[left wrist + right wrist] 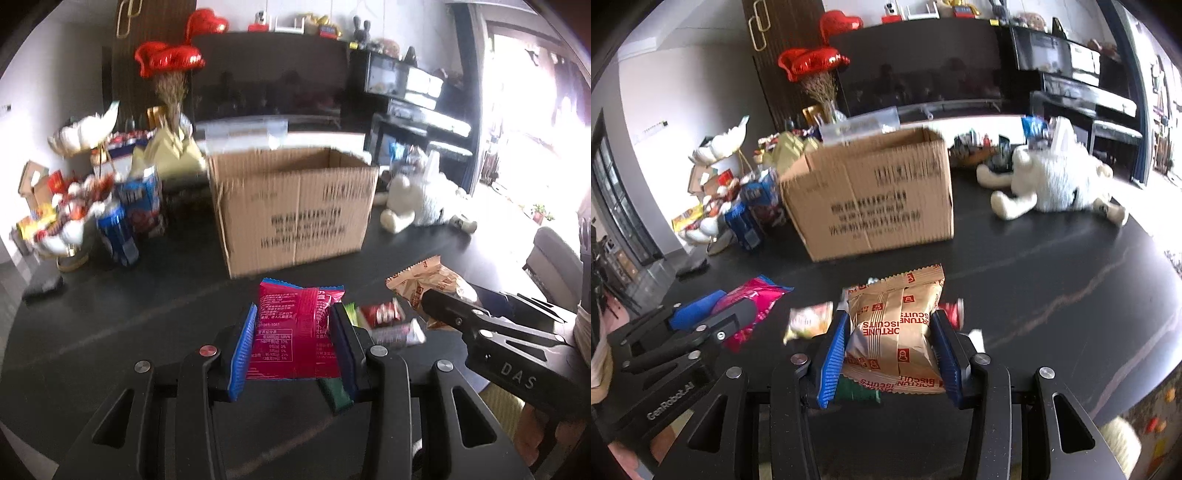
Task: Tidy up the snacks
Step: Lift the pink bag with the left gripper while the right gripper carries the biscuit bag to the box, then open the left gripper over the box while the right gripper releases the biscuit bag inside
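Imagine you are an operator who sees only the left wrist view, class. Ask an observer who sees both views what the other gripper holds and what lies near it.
Operator: What is printed on the tan packet?
Observer: Red lettering reading Fortune Biscuits; the right gripper is shut on it.
Operator: Is anything left of that gripper on the table?
Observer: A small yellowish packet, blurred, lies beside its left finger.
Operator: How does my pink packet look from there?
Observer: Its front sticks out past the left gripper, seen side-on, toward the cardboard box.
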{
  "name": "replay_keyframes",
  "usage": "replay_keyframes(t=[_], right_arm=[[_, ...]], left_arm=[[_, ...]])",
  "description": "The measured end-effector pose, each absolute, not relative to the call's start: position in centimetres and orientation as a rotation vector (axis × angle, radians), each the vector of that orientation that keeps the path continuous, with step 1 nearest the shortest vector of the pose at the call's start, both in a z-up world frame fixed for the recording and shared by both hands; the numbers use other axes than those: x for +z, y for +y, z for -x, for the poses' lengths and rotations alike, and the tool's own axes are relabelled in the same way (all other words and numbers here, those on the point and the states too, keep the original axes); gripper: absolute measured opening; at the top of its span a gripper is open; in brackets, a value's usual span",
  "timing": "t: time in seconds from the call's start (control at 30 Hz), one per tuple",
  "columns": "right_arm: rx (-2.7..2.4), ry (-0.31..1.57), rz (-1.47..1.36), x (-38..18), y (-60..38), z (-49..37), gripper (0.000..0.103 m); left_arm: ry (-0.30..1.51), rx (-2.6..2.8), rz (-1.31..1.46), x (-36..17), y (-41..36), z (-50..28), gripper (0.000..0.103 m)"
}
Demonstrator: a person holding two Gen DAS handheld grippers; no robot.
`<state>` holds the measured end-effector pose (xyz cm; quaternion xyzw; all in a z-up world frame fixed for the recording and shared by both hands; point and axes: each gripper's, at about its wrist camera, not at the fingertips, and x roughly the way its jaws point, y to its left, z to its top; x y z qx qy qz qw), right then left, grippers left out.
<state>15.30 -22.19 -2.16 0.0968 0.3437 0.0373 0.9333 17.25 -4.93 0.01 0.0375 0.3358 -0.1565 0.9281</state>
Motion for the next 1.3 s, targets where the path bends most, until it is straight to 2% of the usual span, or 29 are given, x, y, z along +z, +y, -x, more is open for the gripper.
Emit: replay_keyframes(t=[0.27,0.57,0.93,1.3], right_arm=[[0.094,0.593,-0.173,2.5,-22.0,-18.5,0.047],[0.114,0.574,-0.186,4.8,-21.9,-23.0,0.047],[0.135,0.598,-0.171,5.2,-22.4,-29.5,0.047],[0.154,0.607,-0.131,5.0,-22.4,-35.2,0.047]], left_arm=[[0.617,-0.331,-0.078,4.2,-4.9,-19.9,0.040],[0.584,-0.319,-0.099,6.7,-5.3,-23.6,0.040],[0.580,-0.309,-0.122,7.6,-6.3,-29.3,0.040],[0.663,-0.317,-0.108,5.7,-6.8,-36.5,0.040]])
